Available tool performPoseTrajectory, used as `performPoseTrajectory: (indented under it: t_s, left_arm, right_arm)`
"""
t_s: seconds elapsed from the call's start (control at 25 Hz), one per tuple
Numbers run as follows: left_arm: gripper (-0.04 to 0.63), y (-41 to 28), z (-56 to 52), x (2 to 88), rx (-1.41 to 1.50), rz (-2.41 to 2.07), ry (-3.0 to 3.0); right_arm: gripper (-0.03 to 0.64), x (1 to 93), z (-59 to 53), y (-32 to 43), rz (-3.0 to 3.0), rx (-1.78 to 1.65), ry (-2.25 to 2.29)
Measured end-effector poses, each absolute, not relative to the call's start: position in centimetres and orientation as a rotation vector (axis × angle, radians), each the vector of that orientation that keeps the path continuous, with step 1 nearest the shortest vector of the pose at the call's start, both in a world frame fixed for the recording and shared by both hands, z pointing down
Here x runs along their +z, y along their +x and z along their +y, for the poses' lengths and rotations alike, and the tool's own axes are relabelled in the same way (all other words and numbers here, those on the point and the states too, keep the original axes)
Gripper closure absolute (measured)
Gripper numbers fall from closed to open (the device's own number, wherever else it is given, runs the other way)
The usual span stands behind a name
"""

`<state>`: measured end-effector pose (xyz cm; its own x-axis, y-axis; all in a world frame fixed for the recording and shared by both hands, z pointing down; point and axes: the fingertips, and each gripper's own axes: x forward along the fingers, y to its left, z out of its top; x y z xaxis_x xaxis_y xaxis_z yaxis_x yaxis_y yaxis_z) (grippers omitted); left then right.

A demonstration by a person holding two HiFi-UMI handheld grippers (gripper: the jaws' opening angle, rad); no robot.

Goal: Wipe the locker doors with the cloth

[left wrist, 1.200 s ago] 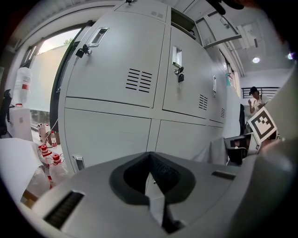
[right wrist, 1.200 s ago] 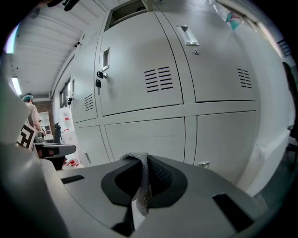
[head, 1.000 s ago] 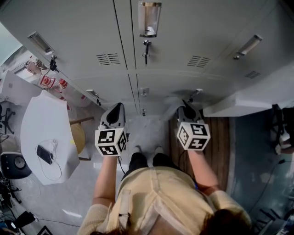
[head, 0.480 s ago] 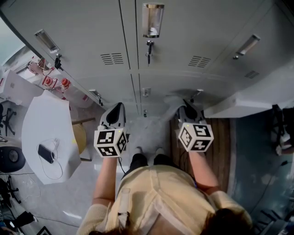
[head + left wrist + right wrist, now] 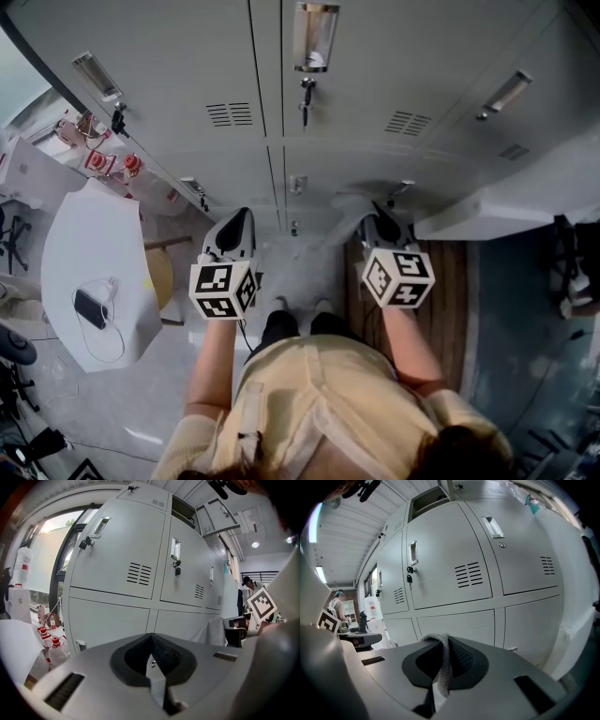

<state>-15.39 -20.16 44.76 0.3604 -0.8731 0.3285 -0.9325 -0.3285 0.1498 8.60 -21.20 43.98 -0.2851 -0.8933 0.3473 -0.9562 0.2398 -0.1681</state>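
Grey locker doors [image 5: 375,84] fill the wall in front of me, and both gripper views show them too, in the left gripper view [image 5: 117,559] and in the right gripper view [image 5: 445,564]. My right gripper [image 5: 380,216] [image 5: 443,644] is shut on a grey knitted cloth [image 5: 442,665], which hangs out to its left [image 5: 345,206]. The left gripper view shows that cloth [image 5: 213,630] off to the right. My left gripper [image 5: 237,220] [image 5: 151,645] is shut with nothing in it. Both grippers are held low, short of the lower doors.
A key hangs in the lock [image 5: 305,94] of the middle upper door. At the left stand a white table [image 5: 94,253] with a phone [image 5: 91,307] on it and red-capped bottles [image 5: 111,164]. A pale open panel [image 5: 506,206] juts out at the right.
The head view has shifted slightly. Both grippers stay in nearly the same place, and the cloth is still in the right one.
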Motion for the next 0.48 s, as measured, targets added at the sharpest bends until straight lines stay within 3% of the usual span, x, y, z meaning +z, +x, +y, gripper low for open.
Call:
performPoseTrajectory:
  t_s: [0.48]
  left_arm:
    - [0.607, -15.50, -19.91, 44.52, 0.246, -1.603, 2.299]
  right_arm:
    - [0.612, 44.80, -20.99, 8.97, -2.311, 0.546, 1.753]
